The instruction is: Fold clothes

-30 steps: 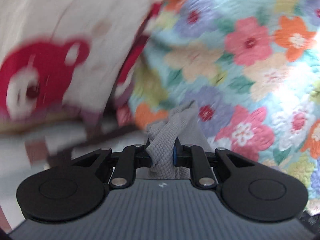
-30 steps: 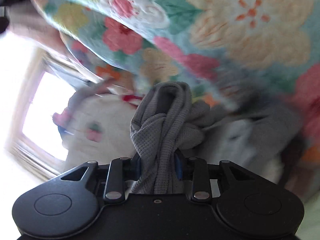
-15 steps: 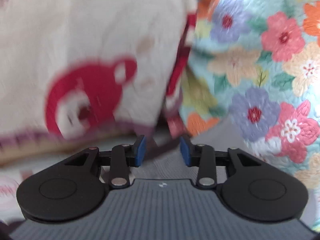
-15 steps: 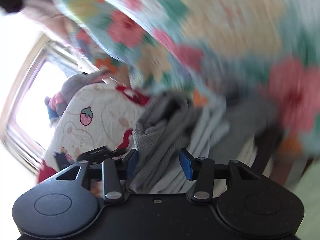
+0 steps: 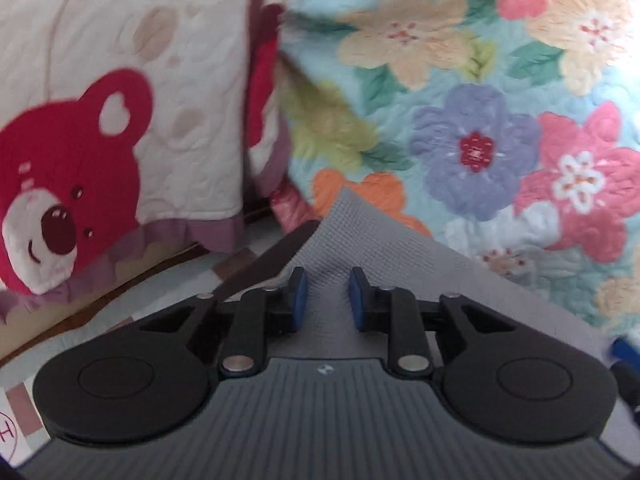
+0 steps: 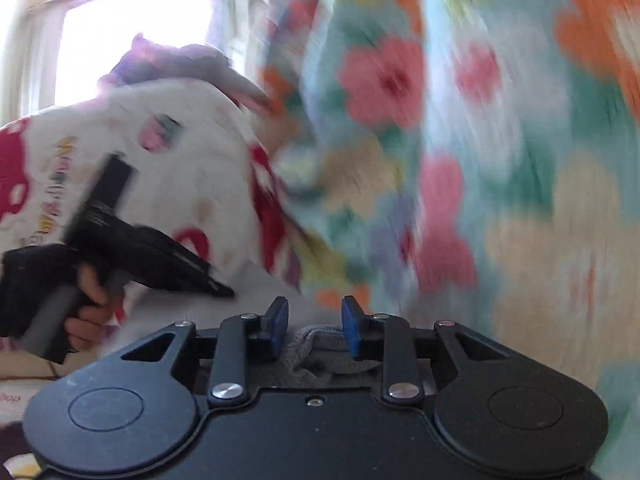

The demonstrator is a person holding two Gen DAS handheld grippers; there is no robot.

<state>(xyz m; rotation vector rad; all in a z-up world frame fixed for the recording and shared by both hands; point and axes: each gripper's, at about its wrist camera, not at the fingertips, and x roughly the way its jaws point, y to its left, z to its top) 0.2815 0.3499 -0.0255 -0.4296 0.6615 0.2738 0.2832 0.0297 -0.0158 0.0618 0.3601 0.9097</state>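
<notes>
Left gripper point(image 5: 324, 299) jaws closing, grey waffle-knit garment point(image 5: 384, 256) between the blue pads, not pinched. Right gripper point(image 6: 314, 324) closing too, bunched grey fabric low between its pads, not gripped. No legible writing.

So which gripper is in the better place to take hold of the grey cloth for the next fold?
Probably the left gripper: a flat corner of the grey cloth lies between its closing jaws. The right gripper, also closing, has only a bunched bit low between its pads.
</notes>
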